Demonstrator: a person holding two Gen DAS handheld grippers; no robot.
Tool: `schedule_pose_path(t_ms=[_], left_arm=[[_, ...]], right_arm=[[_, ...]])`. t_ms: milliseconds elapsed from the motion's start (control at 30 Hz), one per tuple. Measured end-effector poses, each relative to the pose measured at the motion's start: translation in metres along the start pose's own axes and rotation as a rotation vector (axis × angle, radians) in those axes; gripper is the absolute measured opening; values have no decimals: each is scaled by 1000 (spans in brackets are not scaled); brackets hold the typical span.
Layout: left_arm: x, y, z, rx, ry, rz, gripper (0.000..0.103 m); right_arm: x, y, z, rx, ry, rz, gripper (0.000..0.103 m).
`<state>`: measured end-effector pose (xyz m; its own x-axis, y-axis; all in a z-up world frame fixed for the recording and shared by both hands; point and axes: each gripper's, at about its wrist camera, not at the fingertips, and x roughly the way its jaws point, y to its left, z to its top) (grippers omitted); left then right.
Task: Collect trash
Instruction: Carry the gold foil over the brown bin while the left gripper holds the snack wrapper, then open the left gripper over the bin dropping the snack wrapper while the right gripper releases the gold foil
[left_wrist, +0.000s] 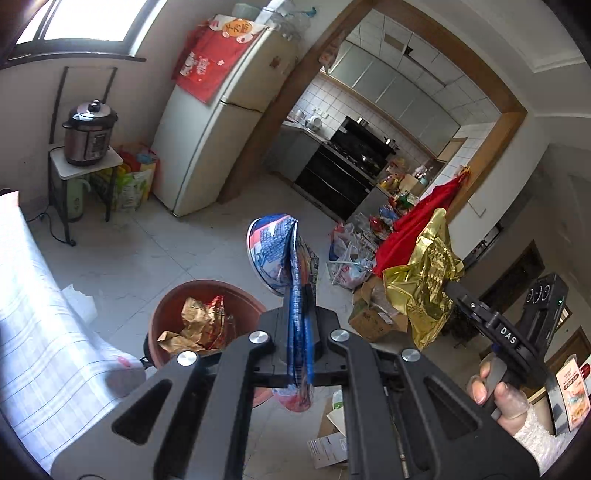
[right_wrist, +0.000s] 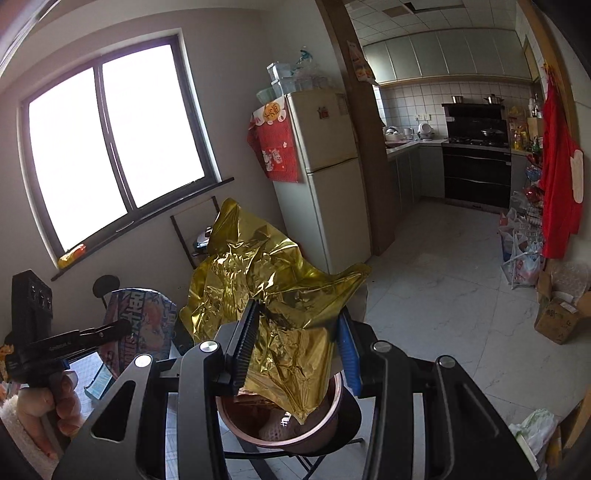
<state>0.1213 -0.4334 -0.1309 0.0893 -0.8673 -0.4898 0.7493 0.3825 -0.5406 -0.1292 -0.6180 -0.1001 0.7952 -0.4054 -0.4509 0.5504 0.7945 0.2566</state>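
Observation:
My left gripper (left_wrist: 301, 328) is shut on a blue and red printed wrapper (left_wrist: 284, 254) and holds it up, just right of a brown round trash bin (left_wrist: 162, 314) with crumpled wrappers inside. My right gripper (left_wrist: 452, 291) is shut on a crumpled gold foil sheet (left_wrist: 424, 280), held right of the blue wrapper. In the right wrist view the right gripper (right_wrist: 299, 328) holds the gold foil (right_wrist: 273, 280) directly over the bin (right_wrist: 332, 417). The left gripper (right_wrist: 123, 326) and its wrapper (right_wrist: 144, 328) show at the left.
A table with a checked cloth (left_wrist: 44, 325) lies at the left, beside the bin. A white fridge (left_wrist: 221, 122) stands behind, a stand with a pressure cooker (left_wrist: 88, 133) to its left. Cardboard boxes (left_wrist: 373, 314) and bags (left_wrist: 347, 254) clutter the floor at the right. A kitchen doorway (right_wrist: 472, 229) opens beyond.

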Motion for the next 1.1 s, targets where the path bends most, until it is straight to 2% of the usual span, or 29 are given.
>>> schedule_pose_path(t_ms=[67,233,500,533,567,600,633,733,833,900,1100], left_arm=[[28,-7,6,7,35,-30,8],[87,-10,15,35,118,-19,8],[136,-9,16,58,187,15,7],[141,-8,16,60,202,10,11],[145,-7,15,67,211,9,28],[146,-7,15,76,207,19,51],[147,-6,15,76,198,11,59],[138,1,21,71,174,-6,65],[114,4,29,96,120,19,69],[93,8,36,96,76,38,76],[17,25,44,69,-53,121,87]], right_arm=[[1,-9,-2,16,-1,-12,40],[7,-23,-6,40,2,-35,40],[6,-38,-14,65,17,-66,40],[4,-38,-15,65,18,-68,40],[5,-38,-15,66,20,-70,40],[5,-38,-15,67,22,-70,40],[5,-38,-16,66,24,-68,40],[6,-33,-16,63,28,-63,40],[10,-28,-15,57,37,-53,40],[15,-25,-13,55,43,-40,40],[42,-6,-15,6,83,-13,41]])
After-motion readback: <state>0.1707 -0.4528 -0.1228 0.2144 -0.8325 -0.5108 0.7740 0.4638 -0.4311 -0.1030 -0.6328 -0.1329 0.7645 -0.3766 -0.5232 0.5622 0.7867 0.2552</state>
